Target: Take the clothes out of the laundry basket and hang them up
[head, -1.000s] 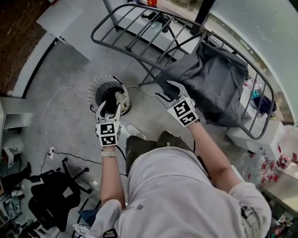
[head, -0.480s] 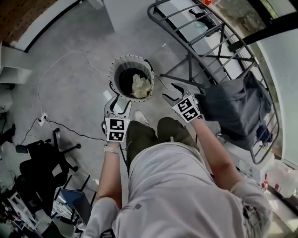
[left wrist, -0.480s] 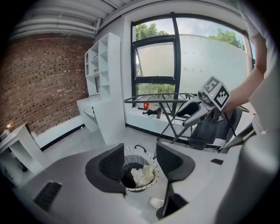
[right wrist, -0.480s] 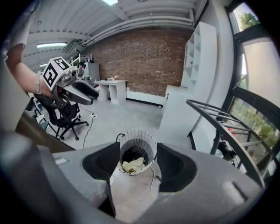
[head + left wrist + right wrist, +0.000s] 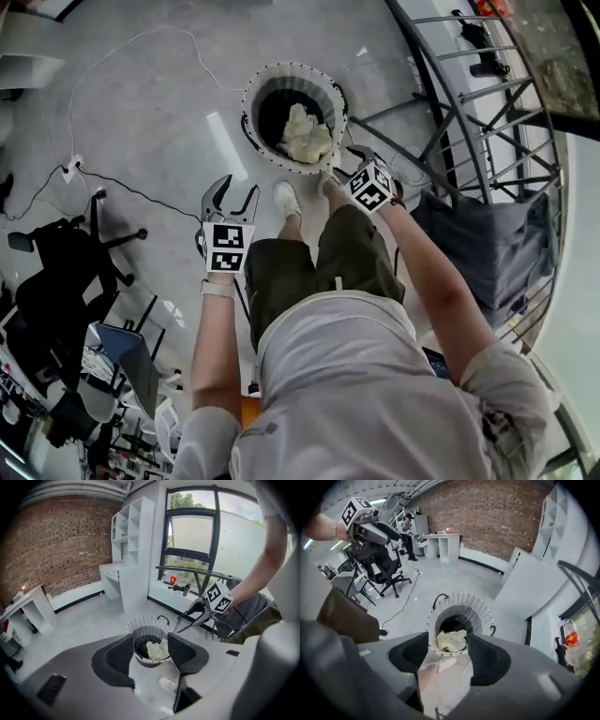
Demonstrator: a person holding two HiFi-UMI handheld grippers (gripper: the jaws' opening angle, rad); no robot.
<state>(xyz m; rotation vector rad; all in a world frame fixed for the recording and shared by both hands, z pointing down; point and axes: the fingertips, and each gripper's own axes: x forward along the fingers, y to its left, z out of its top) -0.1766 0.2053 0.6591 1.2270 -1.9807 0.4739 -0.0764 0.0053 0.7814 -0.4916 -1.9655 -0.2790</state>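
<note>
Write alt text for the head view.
From above, a person holds the left gripper and right gripper, both open, near a laundry basket containing a pale garment. A dark garment hangs on the drying rack at right.

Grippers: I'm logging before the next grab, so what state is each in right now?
Left gripper: open, holding nothing.
Right gripper: open, holding nothing.

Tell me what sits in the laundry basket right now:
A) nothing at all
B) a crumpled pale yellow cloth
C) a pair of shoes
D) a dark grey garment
B: a crumpled pale yellow cloth lies inside the laundry basket, seen in the head view and both gripper views; the dark grey garment hangs outside it, off to the side.
</note>
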